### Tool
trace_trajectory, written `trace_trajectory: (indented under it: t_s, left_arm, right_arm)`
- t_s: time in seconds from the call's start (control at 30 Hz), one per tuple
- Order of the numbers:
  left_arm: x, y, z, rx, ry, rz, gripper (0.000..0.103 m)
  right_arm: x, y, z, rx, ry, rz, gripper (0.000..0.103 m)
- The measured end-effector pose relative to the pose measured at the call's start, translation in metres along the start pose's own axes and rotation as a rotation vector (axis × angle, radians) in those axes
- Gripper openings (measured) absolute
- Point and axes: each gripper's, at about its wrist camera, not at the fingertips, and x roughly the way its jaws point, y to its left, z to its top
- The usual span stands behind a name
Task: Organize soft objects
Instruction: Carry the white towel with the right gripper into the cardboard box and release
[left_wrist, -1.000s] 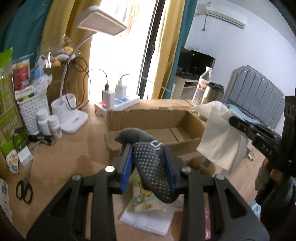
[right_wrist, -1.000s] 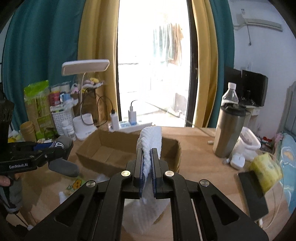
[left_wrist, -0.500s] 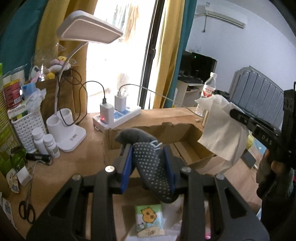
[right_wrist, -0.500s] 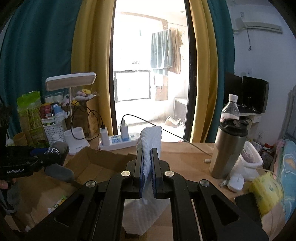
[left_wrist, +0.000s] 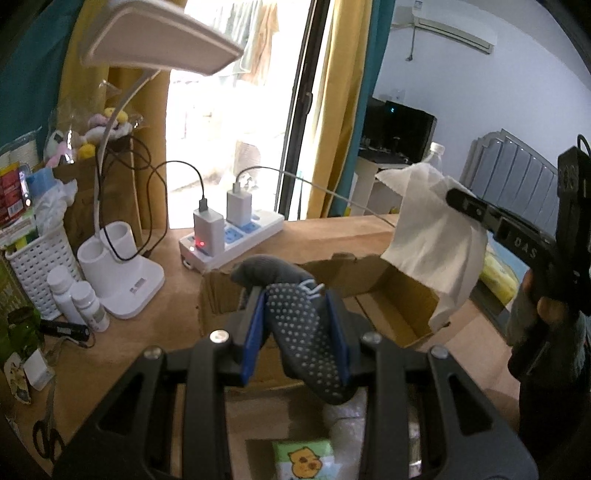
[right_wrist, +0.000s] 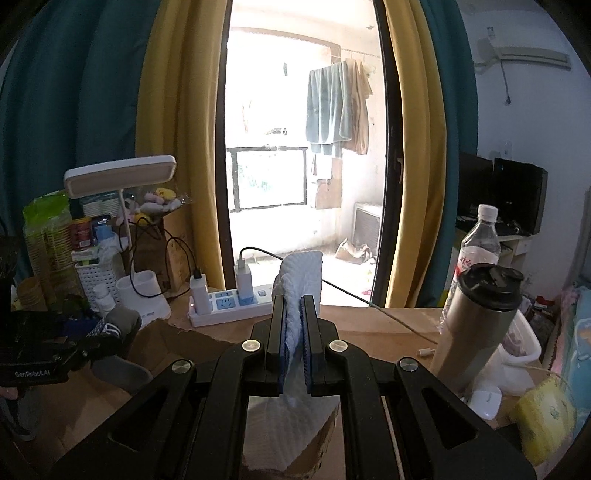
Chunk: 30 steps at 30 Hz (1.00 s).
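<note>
Sock: limp, light; clamped mid-length in left gripper, above cardboard box.
Paper towel: flimsy, tears easily; pinched by right gripper, hanging over box.
Grip advice: hold mid-fold, gently.

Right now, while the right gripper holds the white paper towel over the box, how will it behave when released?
The paper towel hangs limp from the right gripper, so it is probably floppy. It looks thin, likely light; it may drift and crumple rather than drop straight into the cardboard box.
</note>
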Motion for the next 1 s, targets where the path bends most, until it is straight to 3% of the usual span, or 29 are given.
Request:
trace_trajectory:
  t_s: [0.47, 1.0]
  left_arm:
    - [0.048, 0.016, -0.007, -0.028, 0.074, -0.005, 0.034]
    - [0.069, 0.017, -0.02, -0.028, 0.152, -0.01, 0.034]
  right_arm:
    - [0.045, 0.008, -0.033, -0.01, 0.118, 0.048, 0.008]
    - [0.047, 0.014, -0.08, -0.003, 0.28, 0.066, 0.008]
